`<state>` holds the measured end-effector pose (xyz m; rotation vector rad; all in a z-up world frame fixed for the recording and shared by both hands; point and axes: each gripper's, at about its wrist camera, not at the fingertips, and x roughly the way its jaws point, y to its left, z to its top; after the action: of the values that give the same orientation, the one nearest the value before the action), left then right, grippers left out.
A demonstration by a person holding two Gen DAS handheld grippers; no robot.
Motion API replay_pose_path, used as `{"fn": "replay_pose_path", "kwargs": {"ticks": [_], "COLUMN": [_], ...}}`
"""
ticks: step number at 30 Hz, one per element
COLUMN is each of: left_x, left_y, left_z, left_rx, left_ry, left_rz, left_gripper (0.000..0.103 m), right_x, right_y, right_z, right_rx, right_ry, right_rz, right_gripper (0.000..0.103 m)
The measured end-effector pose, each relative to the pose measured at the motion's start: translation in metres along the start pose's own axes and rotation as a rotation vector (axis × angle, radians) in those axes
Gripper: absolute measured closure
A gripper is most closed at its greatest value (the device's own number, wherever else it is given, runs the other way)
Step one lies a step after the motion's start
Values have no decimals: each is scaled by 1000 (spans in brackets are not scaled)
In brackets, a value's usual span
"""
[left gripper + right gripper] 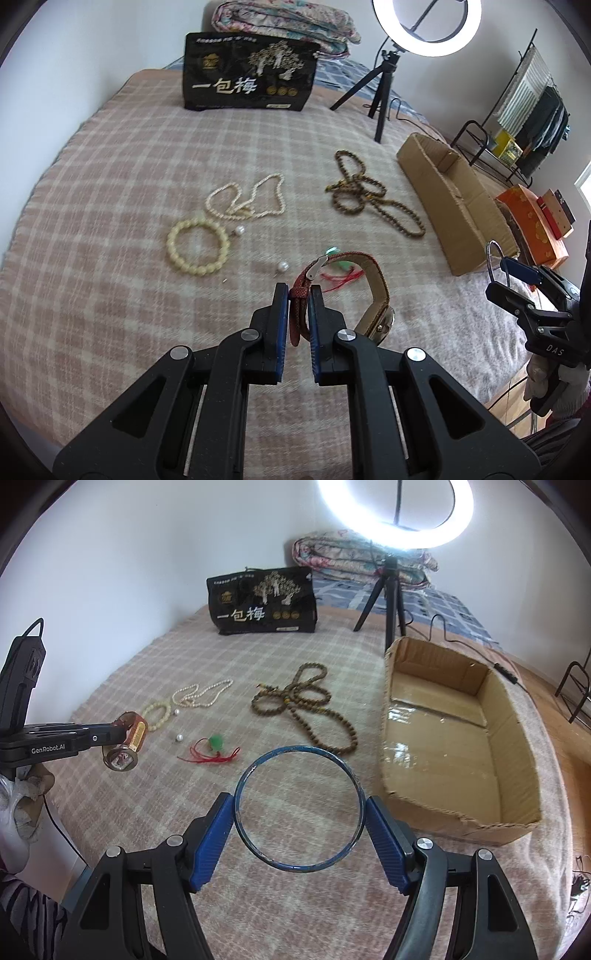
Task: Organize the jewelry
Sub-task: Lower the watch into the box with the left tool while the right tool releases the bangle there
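Holding one piece of jewelry each, two handheld grippers hang above a checked blanket (155, 657). The left gripper (298, 295) is nearly closed, its blue pads pinching the red strap of a watch (380, 321), whose gold case dangles to its right. The right gripper (299, 805) stands wide, its pads pressing the two sides of a blue bangle (299, 808). An open, empty cardboard box (517, 775) lies ahead and to the right of the right gripper.

Risks, as a judgement: the bangle is gripped only at two thin edges, so a tilt or jolt could make it pop out sideways. The watch hangs by its strap alone, so it could swing and slip free, or catch the box wall.

Counted ahead of the grippers: one cream bead bracelet (197, 245), one pearl necklace (245, 199), one long brown bead string (306, 709), two loose pearls (282, 266), and one green charm on red cord (214, 744). One watch and one bangle are held.
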<state>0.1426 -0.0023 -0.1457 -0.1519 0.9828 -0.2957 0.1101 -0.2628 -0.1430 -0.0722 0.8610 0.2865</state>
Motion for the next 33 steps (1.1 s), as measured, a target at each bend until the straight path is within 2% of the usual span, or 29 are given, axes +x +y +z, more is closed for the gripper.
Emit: {"fn": "replay_pose_path", "kwargs": {"ticks": [18, 33], "left_x": [28, 81], "left_y": [-86, -159], "left_z": [62, 115], "left_rx": [113, 165], "left_ry": [-42, -43], "left_rz": [-90, -150], "left_gripper": [94, 94], "right_x": [-37, -22], "right_y": [-86, -140], "right_z": [7, 14], "right_rx": [108, 170], "right_ry": [-59, -50], "right_rz": [-125, -159], "right_gripper": [29, 29]}}
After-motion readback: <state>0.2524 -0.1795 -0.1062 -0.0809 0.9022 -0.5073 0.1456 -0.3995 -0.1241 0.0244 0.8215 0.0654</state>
